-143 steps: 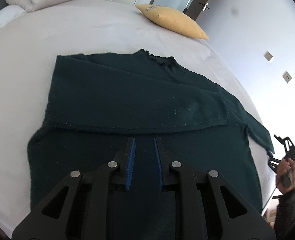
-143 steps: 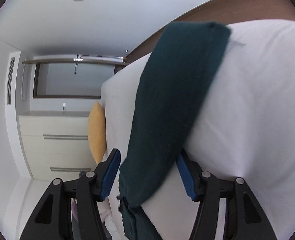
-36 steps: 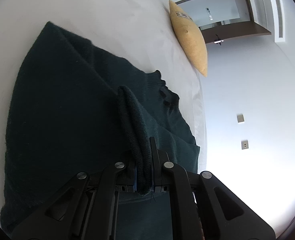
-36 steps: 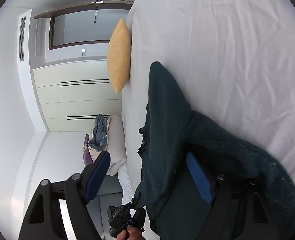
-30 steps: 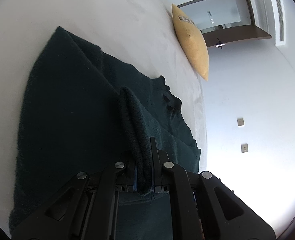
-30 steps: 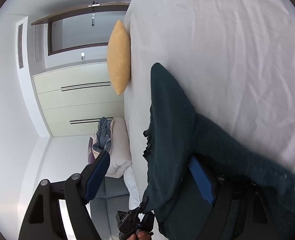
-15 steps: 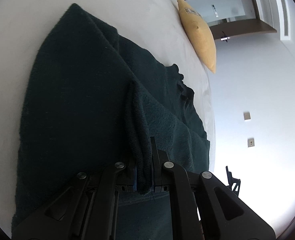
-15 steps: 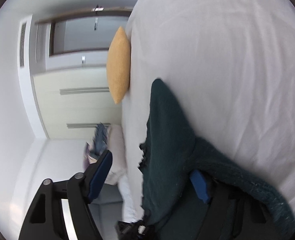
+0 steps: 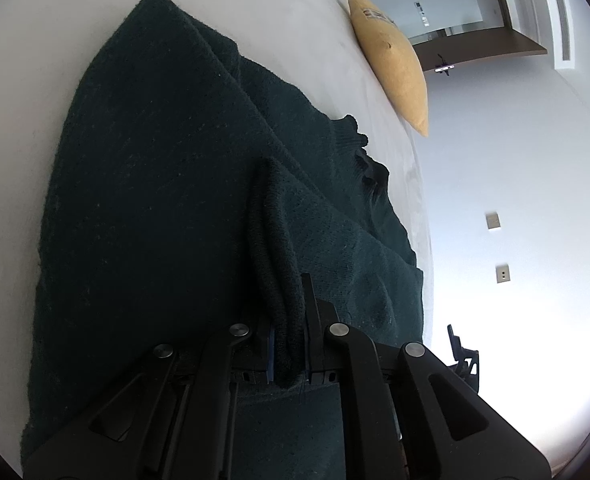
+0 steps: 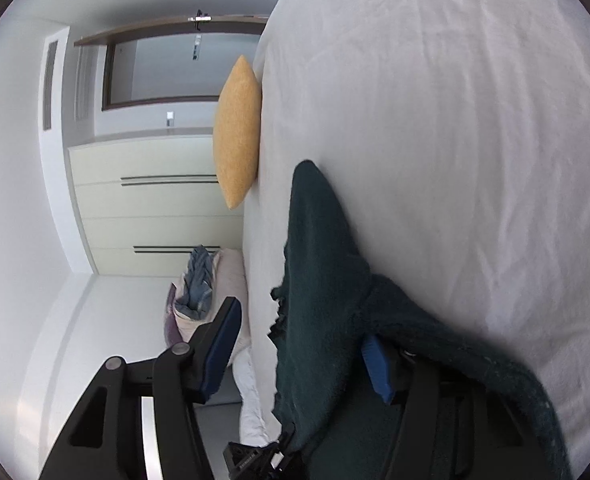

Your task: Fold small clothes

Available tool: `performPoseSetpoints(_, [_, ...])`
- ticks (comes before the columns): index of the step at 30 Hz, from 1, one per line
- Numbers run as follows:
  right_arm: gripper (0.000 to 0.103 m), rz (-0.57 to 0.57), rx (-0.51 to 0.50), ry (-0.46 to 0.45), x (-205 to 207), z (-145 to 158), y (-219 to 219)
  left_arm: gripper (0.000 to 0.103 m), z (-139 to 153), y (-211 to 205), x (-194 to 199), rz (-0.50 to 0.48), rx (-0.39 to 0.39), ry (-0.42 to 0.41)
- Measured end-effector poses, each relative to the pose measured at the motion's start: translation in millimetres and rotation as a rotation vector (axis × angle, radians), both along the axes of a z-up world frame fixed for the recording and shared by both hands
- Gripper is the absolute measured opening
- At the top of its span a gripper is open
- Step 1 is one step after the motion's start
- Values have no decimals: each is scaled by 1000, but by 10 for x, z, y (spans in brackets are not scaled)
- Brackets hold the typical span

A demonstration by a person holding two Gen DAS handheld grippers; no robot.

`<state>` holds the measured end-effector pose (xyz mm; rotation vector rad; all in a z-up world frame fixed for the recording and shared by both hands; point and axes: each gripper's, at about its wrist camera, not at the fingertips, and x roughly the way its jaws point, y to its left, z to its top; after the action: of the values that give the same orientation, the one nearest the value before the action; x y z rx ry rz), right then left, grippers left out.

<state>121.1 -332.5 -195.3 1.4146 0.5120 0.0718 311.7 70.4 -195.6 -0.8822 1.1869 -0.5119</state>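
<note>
Sweater (image 9: 147, 208): dark green knit, spread on the white bed (image 9: 35, 40), neckline toward the yellow pillow (image 9: 391, 52); long axis running away from both cameras toward that pillow.
Left gripper (image 9: 289, 320): jaws clamped on a thick bunched fold of the sweater, fold rising upright between them; rest of the garment lying ahead and to the left.
Right gripper (image 10: 299, 344): jaws wide apart; sweater (image 10: 319, 280) draped over the right-hand blue pad, left pad clear of any cloth.
Key relation: cloth pinched on the left side only; on the right, fabric inside the open span but not squeezed.
Nearer hand: left, already gripping.
Step, by judgement: carrying one edge over for a fold.
Next move, by judgement: closing of the right jaws or sliding clear, then laying the lifted fold along the long axis.
Risk: heavy knit sagging or slipping unevenly while held from one side.
</note>
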Motion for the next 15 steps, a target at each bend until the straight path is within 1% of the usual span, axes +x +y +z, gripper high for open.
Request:
performPoseSetpoints(3, [70, 7, 12, 14, -133, 60, 12, 8, -4, 14, 24, -13, -7, 18])
performPoseSetpoints(5, [79, -18, 32, 10, -304, 114, 17, 8, 0, 26, 35, -17, -8, 27])
performPoseSetpoints(7, [83, -26, 34, 11, -424, 163, 58, 9, 4, 28, 40, -15, -7, 34])
performPoseSetpoints(9, [83, -3, 21, 17, -463, 239, 126, 9, 10, 26, 47, -16, -2, 39])
performPoseSetpoints(11, [83, 39, -8, -4, -424, 374, 213, 9, 11, 28, 67, -20, 0, 44])
performPoseSetpoints(15, [83, 91, -131, -39, -198, 689, 310, 9, 14, 59, 100, -20, -9, 50])
